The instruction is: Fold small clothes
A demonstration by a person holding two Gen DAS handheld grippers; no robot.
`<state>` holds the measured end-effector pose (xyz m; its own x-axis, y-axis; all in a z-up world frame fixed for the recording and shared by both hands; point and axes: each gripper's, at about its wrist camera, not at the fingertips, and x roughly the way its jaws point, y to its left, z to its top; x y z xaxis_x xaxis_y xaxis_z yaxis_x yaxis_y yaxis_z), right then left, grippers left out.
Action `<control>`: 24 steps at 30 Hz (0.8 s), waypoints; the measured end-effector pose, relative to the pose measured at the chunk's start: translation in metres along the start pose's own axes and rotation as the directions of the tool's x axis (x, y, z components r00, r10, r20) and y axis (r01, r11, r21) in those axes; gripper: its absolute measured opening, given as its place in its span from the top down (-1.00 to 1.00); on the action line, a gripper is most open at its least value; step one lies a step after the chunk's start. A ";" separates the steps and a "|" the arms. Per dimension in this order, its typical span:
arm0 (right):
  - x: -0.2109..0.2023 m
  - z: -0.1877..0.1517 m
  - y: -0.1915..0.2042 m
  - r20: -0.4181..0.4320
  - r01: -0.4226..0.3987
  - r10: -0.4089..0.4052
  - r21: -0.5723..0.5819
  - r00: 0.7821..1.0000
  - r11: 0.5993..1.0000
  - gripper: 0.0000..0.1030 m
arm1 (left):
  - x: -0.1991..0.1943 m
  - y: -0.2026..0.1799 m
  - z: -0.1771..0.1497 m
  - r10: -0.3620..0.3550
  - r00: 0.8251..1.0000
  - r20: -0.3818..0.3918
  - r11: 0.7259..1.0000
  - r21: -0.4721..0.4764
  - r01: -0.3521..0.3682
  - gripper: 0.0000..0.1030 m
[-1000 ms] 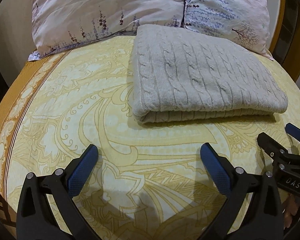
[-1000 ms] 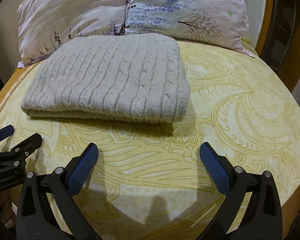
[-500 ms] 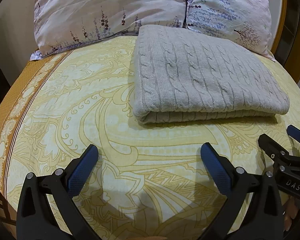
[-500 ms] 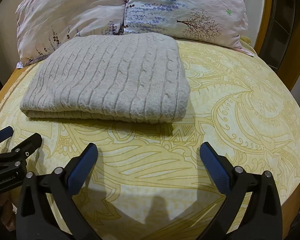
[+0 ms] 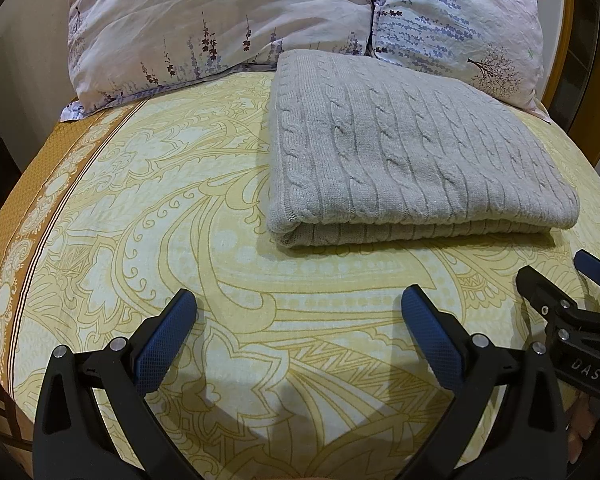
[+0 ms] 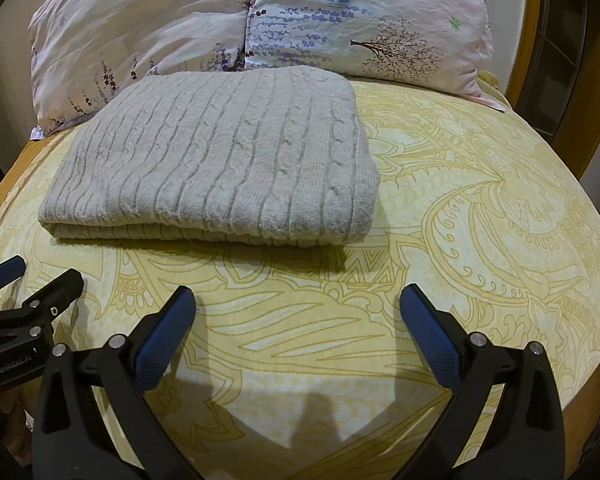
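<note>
While both hand-held grippers (image 5: 298, 312) edged closer, sweater (image 5: 412, 152) unmoved

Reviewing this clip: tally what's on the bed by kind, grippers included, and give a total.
Folded grey cable-knit garment: 1
Floral pillows: 2, the left pillow and the right pillow
Grippers: 2, the left gripper and the right gripper, both open and empty
Total: 5, all on or over the yellow patterned bedsheet

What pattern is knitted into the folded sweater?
Vertical cable-knit ribs, in plain light grey, on the sweater; clearest in the left wrist view.
</note>
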<state>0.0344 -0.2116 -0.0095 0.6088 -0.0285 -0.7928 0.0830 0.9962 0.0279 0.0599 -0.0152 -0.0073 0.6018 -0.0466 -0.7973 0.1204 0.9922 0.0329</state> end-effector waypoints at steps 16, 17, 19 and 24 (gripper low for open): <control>0.001 0.000 -0.001 0.000 -0.004 0.004 -0.005 1.000 1.000 -0.97 | 0.000 0.000 0.000 0.001 1.000 -0.001 1.000 -0.001 -0.001 -0.97; 0.001 0.000 -0.001 0.000 -0.004 0.004 -0.005 1.000 1.000 -0.97 | 0.000 0.000 0.000 0.001 1.000 0.000 1.000 -0.001 -0.001 -0.97; 0.001 0.000 -0.001 0.000 -0.004 0.004 -0.005 1.000 1.000 -0.97 | 0.000 0.000 0.000 0.001 1.000 0.000 1.000 -0.001 -0.001 -0.97; 0.001 0.000 -0.001 0.000 -0.005 0.005 -0.006 1.000 1.000 -0.97 | 0.000 0.000 -0.001 0.001 1.000 -0.003 1.000 -0.002 -0.001 -0.97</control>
<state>0.0351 -0.2129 -0.0104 0.6093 -0.0235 -0.7926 0.0751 0.9968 0.0282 0.0591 -0.0153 -0.0078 0.5992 -0.0453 -0.7993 0.1186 0.9924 0.0327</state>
